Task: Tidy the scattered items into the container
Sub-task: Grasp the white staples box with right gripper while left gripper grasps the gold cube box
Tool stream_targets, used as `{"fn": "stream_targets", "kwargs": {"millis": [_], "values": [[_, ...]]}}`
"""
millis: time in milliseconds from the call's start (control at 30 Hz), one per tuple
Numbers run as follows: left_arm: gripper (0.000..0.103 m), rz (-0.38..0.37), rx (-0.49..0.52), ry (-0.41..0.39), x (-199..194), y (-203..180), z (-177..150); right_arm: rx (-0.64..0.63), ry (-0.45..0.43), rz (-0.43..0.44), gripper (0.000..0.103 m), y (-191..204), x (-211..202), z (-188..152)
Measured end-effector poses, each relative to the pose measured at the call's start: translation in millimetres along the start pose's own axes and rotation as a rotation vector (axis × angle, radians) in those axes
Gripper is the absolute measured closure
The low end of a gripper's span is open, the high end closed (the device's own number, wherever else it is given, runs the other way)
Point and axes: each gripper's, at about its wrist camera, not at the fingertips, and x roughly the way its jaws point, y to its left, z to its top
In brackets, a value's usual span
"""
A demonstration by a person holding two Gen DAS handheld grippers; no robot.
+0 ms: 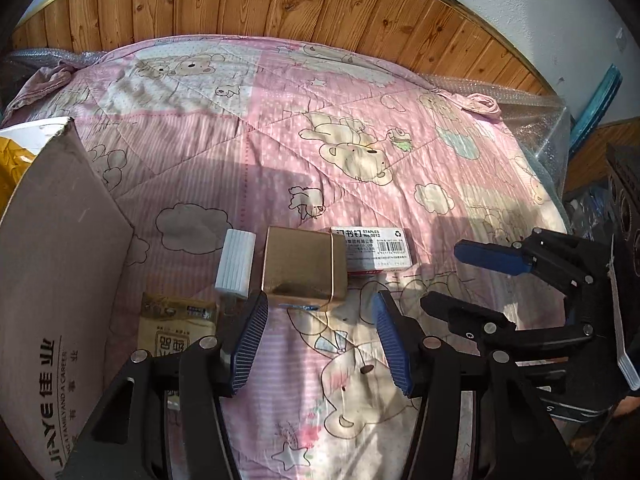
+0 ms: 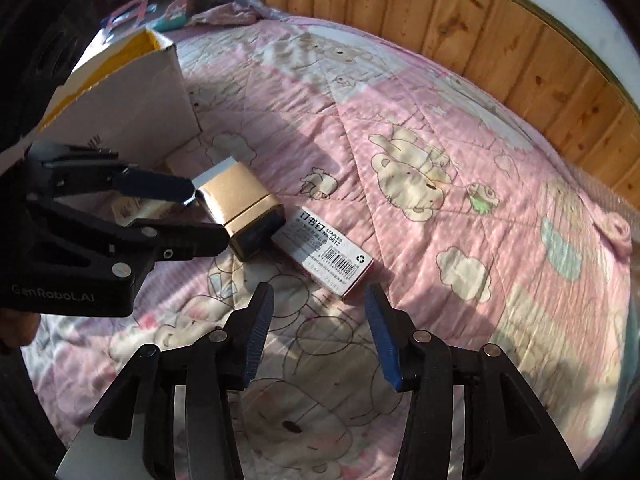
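Note:
A gold tin lies on the pink bear quilt, with a white ribbed block to its left and a staples box to its right. A yellow packet lies close to the cardboard box. My left gripper is open, its fingertips flanking the tin's near end. In the right wrist view, my right gripper is open just short of the staples box. The left gripper reaches the gold tin from the left, in front of the open cardboard box.
A wooden headboard runs along the far side of the bed. Bubble wrap covers the bed's right edge, with a teal object beyond it. A colourful carton lies behind the cardboard box. The quilt stretches wide to the right.

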Motion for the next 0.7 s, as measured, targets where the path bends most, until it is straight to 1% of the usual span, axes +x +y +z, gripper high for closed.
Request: {"fn": "stream_targets", "kwargs": {"millis": [33,167,300,400,533,600,633,700], "values": [[0.042,0.008,0.001,0.001,6,1,3,-0.05,0.014,0.009,0.052,-1,7,3],[0.042,0.001,0.004,0.01,22,5,11,-0.213,0.063,0.032,0.05,-2,35,13],[0.041,-0.013,0.004,0.024,37,9,15,-0.288,0.086,0.072,0.05,-8,55,24],[0.041,-0.021,0.048,0.003,41,4,21,-0.295,0.097,0.137,0.05,-13,67,25],[0.041,-0.042,0.081,-0.015,47,1,28,-0.226,0.087,0.236,0.049,-31,69,24],[0.041,-0.054,0.089,-0.013,50,0,30,-0.207,0.086,0.268,0.049,-35,67,21],[0.041,-0.054,0.097,-0.011,51,-1,30,-0.208,0.084,0.28,0.048,-35,66,20],[0.041,-0.045,0.118,-0.012,51,-3,28,-0.212,0.07,0.275,0.048,-33,65,17]]}}
